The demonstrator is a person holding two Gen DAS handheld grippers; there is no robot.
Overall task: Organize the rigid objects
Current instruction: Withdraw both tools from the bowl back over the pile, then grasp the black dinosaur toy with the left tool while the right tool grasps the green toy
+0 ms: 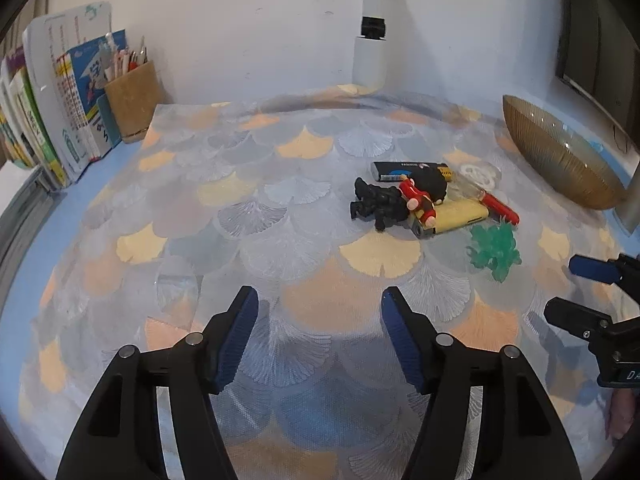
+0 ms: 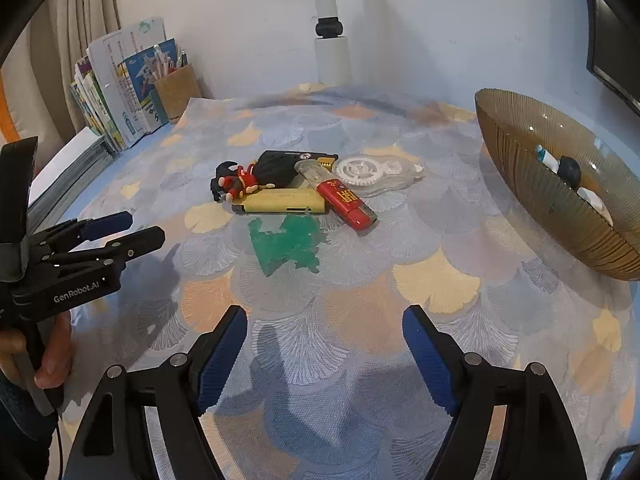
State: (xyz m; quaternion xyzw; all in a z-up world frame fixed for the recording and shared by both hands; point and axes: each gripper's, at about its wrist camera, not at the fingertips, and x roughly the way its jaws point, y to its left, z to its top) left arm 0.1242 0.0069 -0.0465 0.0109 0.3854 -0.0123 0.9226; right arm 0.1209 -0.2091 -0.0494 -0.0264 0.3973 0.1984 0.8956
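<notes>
Leftmost, books [image 2: 116, 92]: upright in a row against the wall, beside a cork pen holder [image 2: 178, 90] with pens.
Left gripper [image 1: 318, 332]: jaws apart, nothing between the blue pads, held over the patterned tablecloth [image 1: 240, 208]; seen from the right wrist view at the left edge, gripped by a hand [image 2: 48, 364].
Pile of small objects, mid-table: all close together, several touching.
Black figure [image 2: 224, 178]: at the pile's left end, with a red toy figure [image 2: 242, 182] lying against it.
Black flat device [image 2: 288, 164]: behind the figures, partly under them.
Yellow rectangular case [image 2: 284, 204]: lying flat in front, touching the red figure.
Green translucent toy [image 2: 288, 246]: just in front of the yellow case, nearest both grippers.
Red USB stick [image 2: 346, 200]: clear cap, slanted, right end of the yellow case.
Clear correction tape dispenser [image 2: 376, 174]: behind the red stick.
Right gripper [image 2: 324, 354]: jaws wide apart, empty, above the cloth, short of the pile.
Brown ribbed bowl [image 2: 516, 148]: far right, well apart from the pile, holding a few small items, kind unclear.
</notes>
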